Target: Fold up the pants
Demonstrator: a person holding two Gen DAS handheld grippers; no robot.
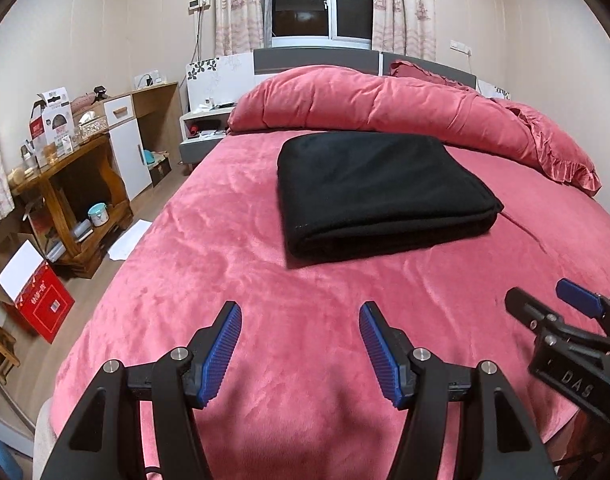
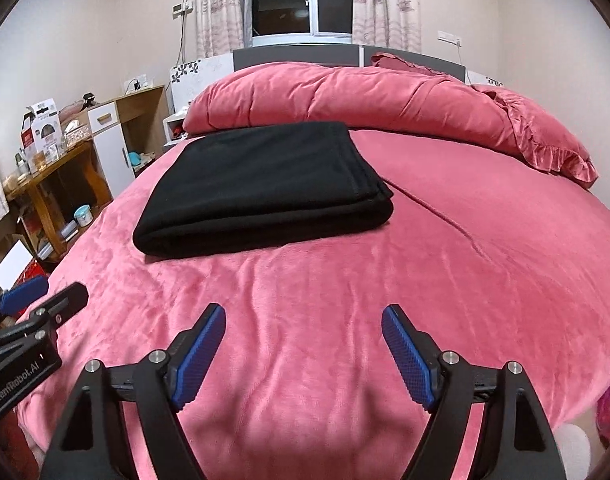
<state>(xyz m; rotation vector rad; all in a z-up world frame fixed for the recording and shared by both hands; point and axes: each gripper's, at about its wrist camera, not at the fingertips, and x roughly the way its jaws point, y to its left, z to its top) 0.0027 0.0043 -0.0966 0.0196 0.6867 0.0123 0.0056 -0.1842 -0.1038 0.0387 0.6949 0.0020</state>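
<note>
**Folded pants lie on the bed, both grippers clear**

The black pants (image 1: 385,196) lie folded into a flat, layered rectangle on the pink bed (image 1: 265,280), just in front of the bunched pink quilt (image 1: 385,104). The left hand-held gripper (image 1: 300,354) hangs over bare bedcover near the bed's front edge, jaws wide with nothing between them. The right hand-held gripper (image 2: 304,354) is beside it, equally wide and empty. Both are well apart from the pants.
</note>
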